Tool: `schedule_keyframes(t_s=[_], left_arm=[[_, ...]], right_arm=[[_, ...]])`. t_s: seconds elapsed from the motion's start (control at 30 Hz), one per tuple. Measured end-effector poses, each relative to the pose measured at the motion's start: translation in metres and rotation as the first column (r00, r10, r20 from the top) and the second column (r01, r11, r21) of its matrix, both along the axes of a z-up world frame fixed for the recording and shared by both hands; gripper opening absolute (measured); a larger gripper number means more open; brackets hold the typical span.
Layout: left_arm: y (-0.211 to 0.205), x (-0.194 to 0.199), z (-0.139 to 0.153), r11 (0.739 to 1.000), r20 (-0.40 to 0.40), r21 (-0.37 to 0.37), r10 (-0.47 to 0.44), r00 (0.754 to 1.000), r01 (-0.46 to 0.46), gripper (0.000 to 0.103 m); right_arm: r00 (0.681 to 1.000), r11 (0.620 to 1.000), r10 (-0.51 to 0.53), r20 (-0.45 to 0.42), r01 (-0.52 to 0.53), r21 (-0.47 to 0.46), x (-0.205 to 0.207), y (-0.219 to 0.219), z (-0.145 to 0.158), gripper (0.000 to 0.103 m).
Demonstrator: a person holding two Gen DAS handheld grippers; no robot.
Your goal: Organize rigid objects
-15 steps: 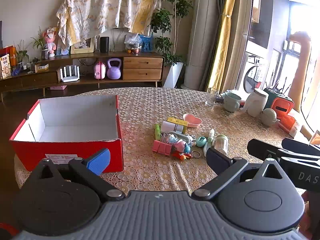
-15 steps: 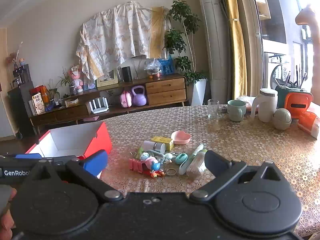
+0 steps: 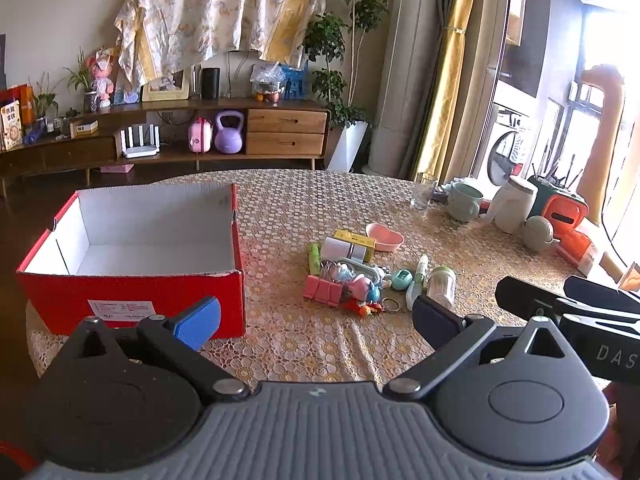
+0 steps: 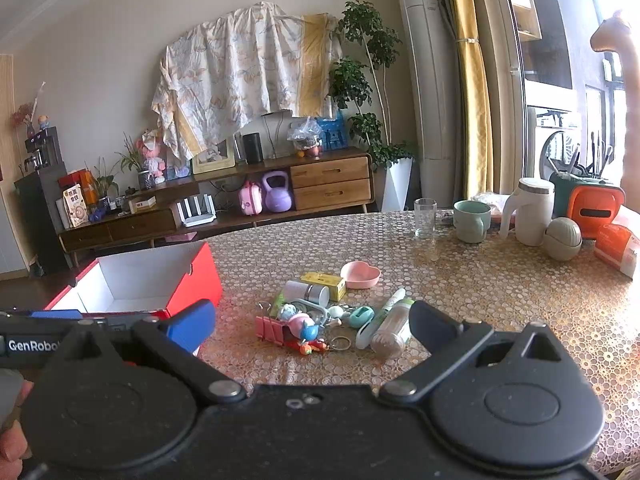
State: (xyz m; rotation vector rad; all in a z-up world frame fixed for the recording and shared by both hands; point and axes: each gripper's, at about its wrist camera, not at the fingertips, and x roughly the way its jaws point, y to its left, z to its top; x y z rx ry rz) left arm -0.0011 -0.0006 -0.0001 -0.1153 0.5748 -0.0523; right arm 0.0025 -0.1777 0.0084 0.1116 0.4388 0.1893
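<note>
The heap of small items (image 4: 320,316) lies mid-table, right of the empty red box (image 3: 132,264). Best to single out an edge piece, such as the clear bottle (image 4: 392,330), before closing. Both the right gripper (image 4: 312,322) and left gripper (image 3: 316,316) stand fully open, empty, short of the heap.
</note>
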Motion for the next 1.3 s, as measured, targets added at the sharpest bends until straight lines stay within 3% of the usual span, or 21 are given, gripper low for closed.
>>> schedule_keyframes(t_s=[0.57,0.93,1.3], left_arm=[[-0.003,0.007,-0.004,1.0,-0.01,0.014,-0.011,1.0,0.011,0.103],[-0.009,0.043,-0.014,0.999,-0.046,0.04,-0.01,0.999,0.012,0.103],[-0.031,0.099,-0.044,0.996,-0.077,0.072,-0.055,0.995,0.061,0.103]], right_arm=[[1.0,1.0,0.005,0.007,-0.005,-0.01,0.003,-0.001,0.0,0.103],[1.0,1.0,0.001,-0.014,-0.001,-0.009,0.028,-0.016,-0.007,0.103],[0.99,0.999,-0.018,-0.143,0.01,-0.053,0.08,-0.057,-0.04,0.1]])
